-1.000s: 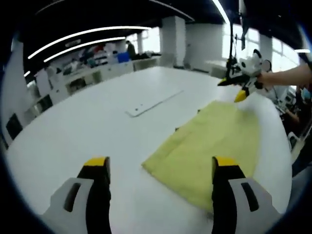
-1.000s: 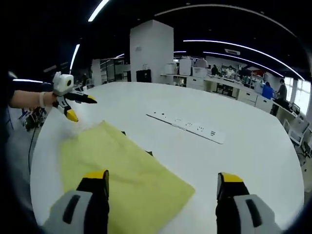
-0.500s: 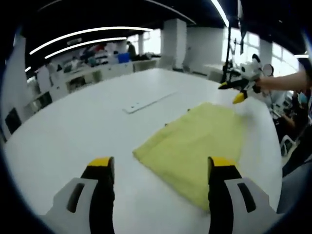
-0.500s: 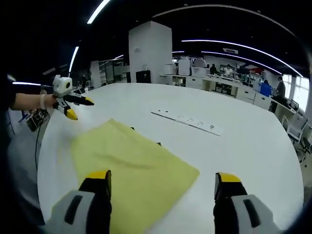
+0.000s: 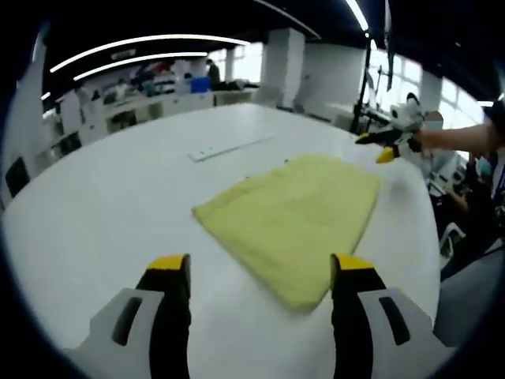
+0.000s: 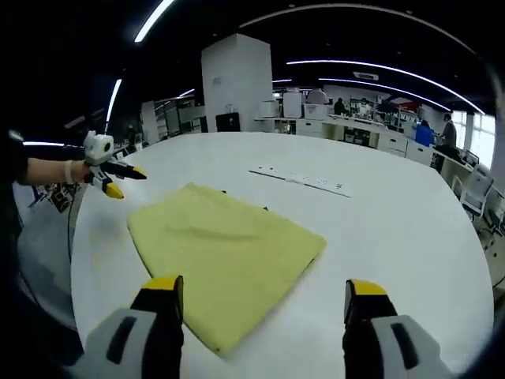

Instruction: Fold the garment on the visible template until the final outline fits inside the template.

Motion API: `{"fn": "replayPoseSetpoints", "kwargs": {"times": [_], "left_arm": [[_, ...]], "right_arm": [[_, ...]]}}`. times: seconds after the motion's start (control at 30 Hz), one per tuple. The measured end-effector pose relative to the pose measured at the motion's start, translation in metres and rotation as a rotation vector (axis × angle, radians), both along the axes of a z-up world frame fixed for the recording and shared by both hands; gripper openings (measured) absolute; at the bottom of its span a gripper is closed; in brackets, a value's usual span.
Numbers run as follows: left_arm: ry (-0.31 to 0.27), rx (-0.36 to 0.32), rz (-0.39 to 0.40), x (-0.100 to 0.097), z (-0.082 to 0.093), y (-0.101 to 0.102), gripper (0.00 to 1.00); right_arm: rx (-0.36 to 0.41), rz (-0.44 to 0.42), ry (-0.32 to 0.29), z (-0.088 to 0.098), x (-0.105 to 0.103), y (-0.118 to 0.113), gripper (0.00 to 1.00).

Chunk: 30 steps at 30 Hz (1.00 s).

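Left gripper view: your left gripper is spread above the folded yellow garment; bare white table lies all round; your right gripper is likewise spread.

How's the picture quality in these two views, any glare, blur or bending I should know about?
Left gripper view: fisheye bends the table edge into a curve; bright windows wash out the upper right, and the yellow cloth looks soft, slightly blurred. Right gripper view: ceiling light strips arc overhead, the cloth is evenly lit with faint shadows in its wrinkles, and the power strip is too small to read.
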<state>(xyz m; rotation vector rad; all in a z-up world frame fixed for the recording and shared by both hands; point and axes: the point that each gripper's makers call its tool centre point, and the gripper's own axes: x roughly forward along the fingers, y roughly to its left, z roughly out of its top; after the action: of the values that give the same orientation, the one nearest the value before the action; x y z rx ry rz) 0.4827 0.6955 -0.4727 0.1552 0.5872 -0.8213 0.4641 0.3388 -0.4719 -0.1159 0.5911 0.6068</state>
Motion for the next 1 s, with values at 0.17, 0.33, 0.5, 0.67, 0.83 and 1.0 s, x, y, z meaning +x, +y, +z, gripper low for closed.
{"fn": "replayPoseSetpoints", "kwargs": {"times": [0.17,0.33,0.5,0.67,0.83,1.0], "left_arm": [[0.023,-0.018,0.022,-0.01,-0.008,0.007,0.66],[0.028,-0.022,0.03,-0.008,-0.008,0.009,0.66],[0.039,-0.028,0.017,-0.014,-0.012,0.005,0.62],[0.117,-0.075,0.018,-0.032,-0.029,0.004,0.52],[0.142,-0.063,0.002,-0.043,-0.042,0.001,0.47],[0.174,-0.084,-0.013,-0.048,-0.049,-0.003,0.29]], "right_arm": [[0.01,-0.017,0.022,-0.007,-0.013,-0.005,0.8],[0.013,-0.024,0.019,-0.006,-0.015,-0.007,0.77],[0.041,-0.018,0.035,-0.007,-0.021,-0.003,0.69],[0.087,-0.011,0.091,-0.02,-0.039,0.002,0.54],[0.104,-0.004,0.132,-0.034,-0.055,0.007,0.36],[0.123,-0.004,0.152,-0.039,-0.061,0.008,0.33]]}}
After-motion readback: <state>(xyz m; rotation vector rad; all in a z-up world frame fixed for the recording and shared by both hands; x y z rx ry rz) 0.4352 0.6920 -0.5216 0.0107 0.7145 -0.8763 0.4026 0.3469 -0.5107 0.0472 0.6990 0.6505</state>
